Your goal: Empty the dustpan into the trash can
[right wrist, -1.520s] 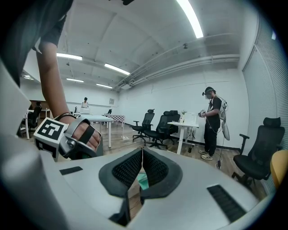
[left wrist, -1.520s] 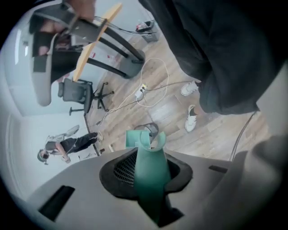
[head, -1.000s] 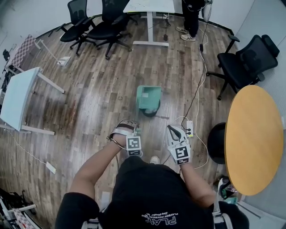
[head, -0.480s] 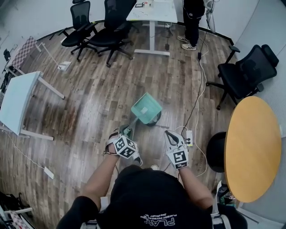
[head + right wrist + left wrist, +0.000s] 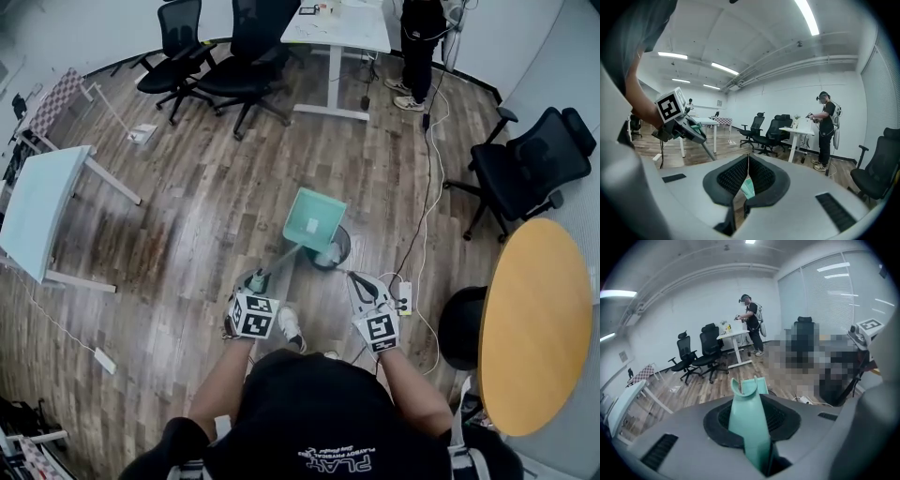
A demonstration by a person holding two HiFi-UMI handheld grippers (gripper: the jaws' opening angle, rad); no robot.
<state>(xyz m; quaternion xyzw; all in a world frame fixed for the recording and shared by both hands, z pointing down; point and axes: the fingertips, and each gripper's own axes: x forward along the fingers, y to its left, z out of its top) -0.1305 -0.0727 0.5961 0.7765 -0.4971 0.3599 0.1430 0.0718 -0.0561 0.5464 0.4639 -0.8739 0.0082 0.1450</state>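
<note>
A teal dustpan (image 5: 314,218) hangs tilted over a round black trash can (image 5: 336,249) on the wooden floor, its lower edge above the can's rim. Its long handle (image 5: 279,261) runs down-left into my left gripper (image 5: 258,280), which is shut on it. In the left gripper view the handle (image 5: 749,437) stands between the pads of the left gripper (image 5: 751,416), with the pan (image 5: 758,385) beyond. My right gripper (image 5: 355,278) hovers just right of the can, jaws shut and holding nothing. In the right gripper view the right gripper (image 5: 748,171) has its pads together.
A power strip (image 5: 404,296) and cables lie on the floor right of the can. A round wooden table (image 5: 534,323) and a black stool (image 5: 457,325) stand at the right. Office chairs (image 5: 530,164), a white table (image 5: 37,202) and a standing person (image 5: 420,42) ring the room.
The left gripper has rolled and risen with the handle, tipping the dustpan from flat to tilted over the can. The right gripper has moved forward beside the can.
</note>
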